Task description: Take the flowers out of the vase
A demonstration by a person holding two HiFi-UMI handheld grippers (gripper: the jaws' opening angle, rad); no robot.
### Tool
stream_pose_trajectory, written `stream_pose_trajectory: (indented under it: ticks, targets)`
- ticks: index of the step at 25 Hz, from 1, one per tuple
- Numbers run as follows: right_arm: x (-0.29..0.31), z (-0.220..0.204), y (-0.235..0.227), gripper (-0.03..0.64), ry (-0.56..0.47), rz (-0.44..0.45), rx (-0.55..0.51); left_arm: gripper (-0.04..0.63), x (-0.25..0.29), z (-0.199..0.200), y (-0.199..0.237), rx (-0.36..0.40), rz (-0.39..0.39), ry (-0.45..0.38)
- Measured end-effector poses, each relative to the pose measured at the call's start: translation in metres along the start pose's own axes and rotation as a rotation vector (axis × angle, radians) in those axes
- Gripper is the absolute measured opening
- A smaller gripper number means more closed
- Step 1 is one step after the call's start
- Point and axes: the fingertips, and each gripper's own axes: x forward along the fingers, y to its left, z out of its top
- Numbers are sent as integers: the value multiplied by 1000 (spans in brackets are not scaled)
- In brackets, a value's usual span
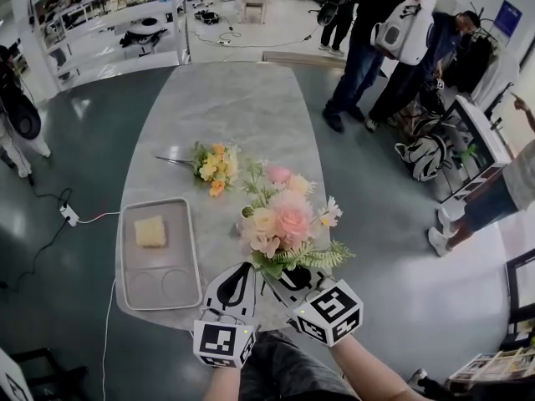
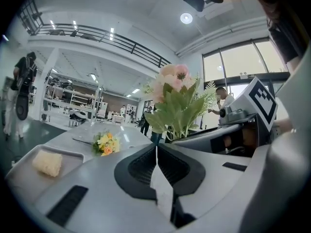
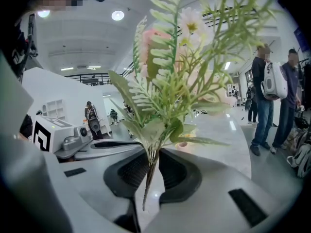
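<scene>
My right gripper (image 1: pixel 282 279) (image 3: pixel 150 155) is shut on the thin green stems (image 3: pixel 148 176) of a pink and white bouquet (image 1: pixel 282 220) (image 3: pixel 167 91), which stands upright over the table's near edge. The stem ends hang free below the jaws. A small pale vessel (image 1: pixel 247 212), perhaps the vase, peeks out just left of the blooms. My left gripper (image 1: pixel 246 269) (image 2: pixel 155 152) sits close to the left of the right one, shut with nothing in it. A yellow bouquet (image 1: pixel 216 168) (image 2: pixel 106 143) lies flat on the marble table (image 1: pixel 226 98).
A grey tray (image 1: pixel 127 257) (image 2: pixel 22 157) holding a yellow sponge block (image 1: pixel 150 231) (image 2: pixel 47 163) rests at the table's near left. Several people (image 1: pixel 368 48) stand beyond the far right of the table. A cable and plug (image 1: pixel 68 215) lie on the floor at left.
</scene>
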Motion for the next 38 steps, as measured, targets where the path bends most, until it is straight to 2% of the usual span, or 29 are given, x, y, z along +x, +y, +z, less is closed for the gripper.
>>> stream_pose_trajectory:
  ticks: [38]
  targets:
    - [0,4,-1,71,-11,-16,-7,15,-3,-2,1,-17,0,1]
